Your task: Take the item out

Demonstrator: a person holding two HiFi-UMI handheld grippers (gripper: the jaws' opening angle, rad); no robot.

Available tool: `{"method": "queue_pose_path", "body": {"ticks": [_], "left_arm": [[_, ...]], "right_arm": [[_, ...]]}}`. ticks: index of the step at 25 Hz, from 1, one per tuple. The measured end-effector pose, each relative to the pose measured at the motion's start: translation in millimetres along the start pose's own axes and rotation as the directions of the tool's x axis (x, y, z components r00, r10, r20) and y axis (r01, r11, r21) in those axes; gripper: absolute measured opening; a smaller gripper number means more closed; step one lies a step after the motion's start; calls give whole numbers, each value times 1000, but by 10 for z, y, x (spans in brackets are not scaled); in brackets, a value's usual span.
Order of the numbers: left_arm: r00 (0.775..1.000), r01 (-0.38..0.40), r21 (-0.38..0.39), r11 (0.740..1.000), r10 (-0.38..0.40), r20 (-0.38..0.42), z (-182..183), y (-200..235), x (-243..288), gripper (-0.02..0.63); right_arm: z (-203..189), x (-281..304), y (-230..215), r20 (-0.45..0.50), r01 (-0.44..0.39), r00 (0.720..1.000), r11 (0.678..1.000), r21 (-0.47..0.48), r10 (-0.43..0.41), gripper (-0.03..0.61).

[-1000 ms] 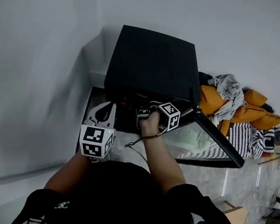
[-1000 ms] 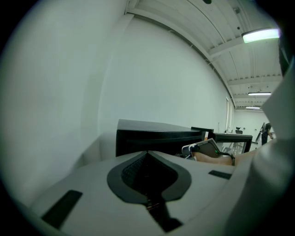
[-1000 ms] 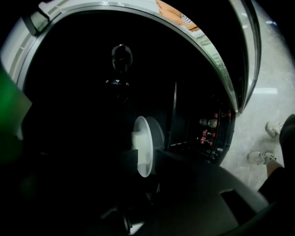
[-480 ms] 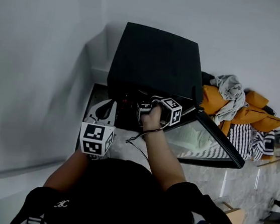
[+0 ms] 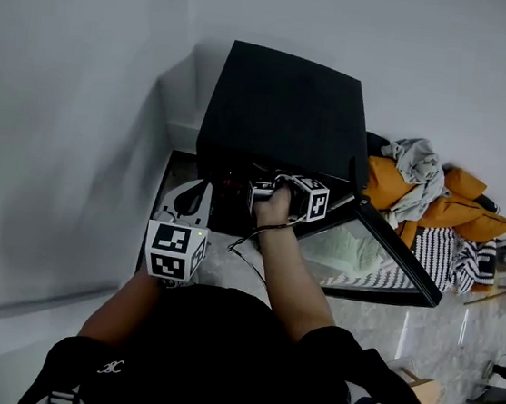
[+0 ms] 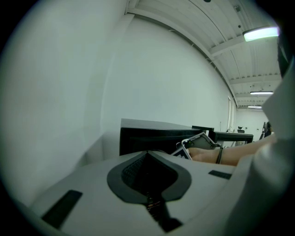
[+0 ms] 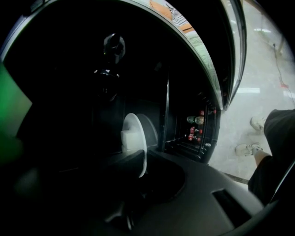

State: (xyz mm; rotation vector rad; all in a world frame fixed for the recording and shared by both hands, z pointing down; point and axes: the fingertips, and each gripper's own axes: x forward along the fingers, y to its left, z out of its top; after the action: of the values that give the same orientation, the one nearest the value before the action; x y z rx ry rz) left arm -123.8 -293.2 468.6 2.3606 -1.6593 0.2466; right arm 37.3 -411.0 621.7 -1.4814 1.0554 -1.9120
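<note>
A black box-shaped oven (image 5: 283, 109) stands against the wall, its glass door (image 5: 384, 249) swung open to the right. My right gripper (image 5: 277, 195) reaches into the dark opening, fingertips hidden in the head view. In the right gripper view a white plate (image 7: 138, 138) is seen edge-on with a pale block (image 7: 129, 134) on it, and my right gripper (image 7: 138, 173) is shut on the plate's rim. My left gripper (image 5: 189, 202) hangs in front of the oven at the left. In its own view the left gripper (image 6: 148, 159) is shut and empty.
A heap of orange, grey and striped cloth (image 5: 437, 196) lies right of the oven. A pale wall runs along the left. Small red and green items (image 7: 196, 120) sit low inside the door frame. The person's shoes (image 7: 244, 148) stand on the marble floor.
The right hand has edged slightly further towards the oven opening. The left gripper has stayed where it was, shut.
</note>
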Motion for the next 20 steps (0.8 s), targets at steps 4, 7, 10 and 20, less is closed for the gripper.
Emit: {"method": "queue_pose_path", "body": {"ticks": [4,7,10,20], "left_arm": [[1000,-2,-5,1000,2,-4,-12,17,-9,8],[1000,-3,-8,1000,3,-6,-19,32,-8,8],[1000,-2,-13,1000,2,-6,-26,34,-13,8],[997,44,-53,998,-47,-58,-192,-80,140,8]], "right_arm": [[8,20,9,2,-10,1000,1000,5,10,29],[-7,23,13,-5,-11,1000,1000,-9,10,27],[-9,5,26,-4,-25,1000,999,-35,24,26],[-46,-142,-39,-31,-49,998,997,-66,47,26]]}}
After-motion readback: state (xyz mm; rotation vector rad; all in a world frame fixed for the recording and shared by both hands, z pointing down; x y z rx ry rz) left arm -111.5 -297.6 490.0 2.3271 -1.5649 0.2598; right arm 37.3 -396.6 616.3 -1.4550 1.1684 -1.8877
